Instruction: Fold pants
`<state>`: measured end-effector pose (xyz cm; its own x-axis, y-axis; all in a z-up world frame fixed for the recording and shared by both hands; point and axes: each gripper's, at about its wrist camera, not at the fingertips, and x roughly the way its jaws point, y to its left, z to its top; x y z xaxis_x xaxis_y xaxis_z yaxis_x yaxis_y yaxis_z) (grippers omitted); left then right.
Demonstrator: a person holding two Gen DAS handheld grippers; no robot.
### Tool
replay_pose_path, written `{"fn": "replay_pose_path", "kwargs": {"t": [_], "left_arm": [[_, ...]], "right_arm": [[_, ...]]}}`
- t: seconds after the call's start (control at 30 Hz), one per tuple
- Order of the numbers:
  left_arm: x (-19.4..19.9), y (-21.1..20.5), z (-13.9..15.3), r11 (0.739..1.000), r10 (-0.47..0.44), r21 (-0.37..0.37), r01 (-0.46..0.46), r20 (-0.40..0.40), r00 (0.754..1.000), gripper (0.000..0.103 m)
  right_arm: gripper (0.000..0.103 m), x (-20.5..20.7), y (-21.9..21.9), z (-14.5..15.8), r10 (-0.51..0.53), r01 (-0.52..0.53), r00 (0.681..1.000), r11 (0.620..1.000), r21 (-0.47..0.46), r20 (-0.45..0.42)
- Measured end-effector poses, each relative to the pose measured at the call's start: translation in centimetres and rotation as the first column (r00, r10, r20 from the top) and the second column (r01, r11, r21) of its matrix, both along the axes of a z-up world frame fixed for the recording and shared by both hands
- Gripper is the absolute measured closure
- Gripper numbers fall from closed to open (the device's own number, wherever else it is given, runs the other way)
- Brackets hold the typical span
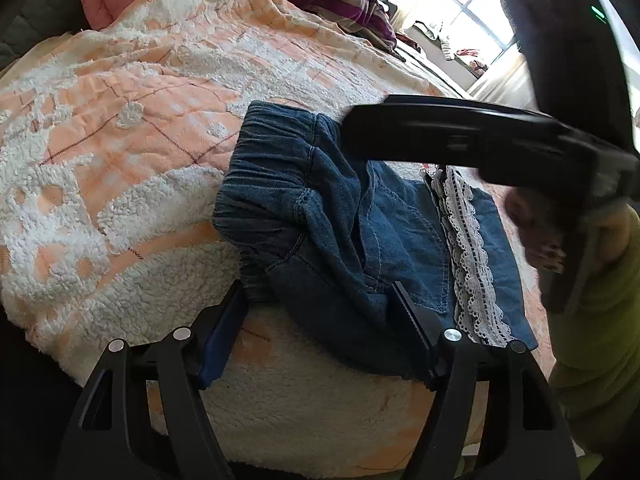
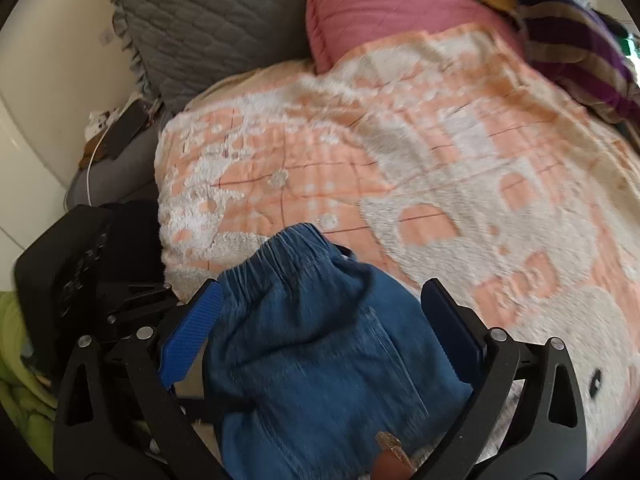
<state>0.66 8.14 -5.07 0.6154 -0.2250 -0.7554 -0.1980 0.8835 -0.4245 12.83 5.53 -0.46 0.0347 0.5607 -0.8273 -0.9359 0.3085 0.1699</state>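
The blue denim pants point(image 1: 340, 232) lie folded into a bundle on the orange-and-white fleece blanket point(image 1: 120, 160), elastic waistband toward the far side, white lace trim point(image 1: 468, 252) along the right. My left gripper point(image 1: 320, 296) is open, its jaws wide apart at the near edge of the bundle, not closed on the cloth. In the right wrist view, my right gripper point(image 2: 320, 312) is open and hovers over the pants point(image 2: 320, 340), which fill the space between its fingers. The right gripper's black body point(image 1: 480, 140) crosses above the pants in the left wrist view.
A pink pillow point(image 2: 380, 8), a grey quilted pillow point(image 2: 208, 20) and a purple striped blanket point(image 2: 580, 48) lie at the head of the bed. A window point(image 1: 476, 12) is at the far right. The blanket point(image 2: 440, 160) spreads wide beyond the pants.
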Motion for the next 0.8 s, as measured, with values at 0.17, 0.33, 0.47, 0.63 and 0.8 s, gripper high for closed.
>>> {"fn": "replay_pose_path", "kwargs": {"t": [0.17, 0.33, 0.47, 0.63, 0.8], "left_arm": [[0.1, 0.1, -0.3, 1.000, -0.006, -0.005, 0.006, 0.004, 1.000, 0.033], [-0.1, -0.1, -0.2, 1.000, -0.016, -0.001, 0.016, 0.009, 1.000, 0.032], [0.1, 0.2, -0.3, 1.000, -0.018, -0.023, 0.018, 0.014, 1.000, 0.030], [-0.1, 0.1, 0.7, 0.998, -0.046, -0.032, 0.047, 0.037, 0.998, 0.018], [0.0, -0.6, 1.7, 0.997, -0.064, -0.036, 0.067, 0.066, 0.996, 0.015]], "right_arm": [[0.015, 0.4, 2.2, -2.0, 0.039, -0.041, 0.998, 0.998, -0.040, -0.054], [0.038, 0.1, 3.6, -4.5, 0.082, -0.088, 0.993, 0.993, -0.081, -0.080], [0.060, 0.0, 2.9, -4.2, 0.084, -0.087, 0.994, 0.996, -0.038, -0.068], [0.075, 0.9, -0.2, -1.1, 0.047, -0.041, 0.996, 0.996, 0.075, -0.077], [0.076, 1.8, -3.8, 1.5, 0.017, 0.006, 0.992, 0.982, 0.189, -0.123]]}}
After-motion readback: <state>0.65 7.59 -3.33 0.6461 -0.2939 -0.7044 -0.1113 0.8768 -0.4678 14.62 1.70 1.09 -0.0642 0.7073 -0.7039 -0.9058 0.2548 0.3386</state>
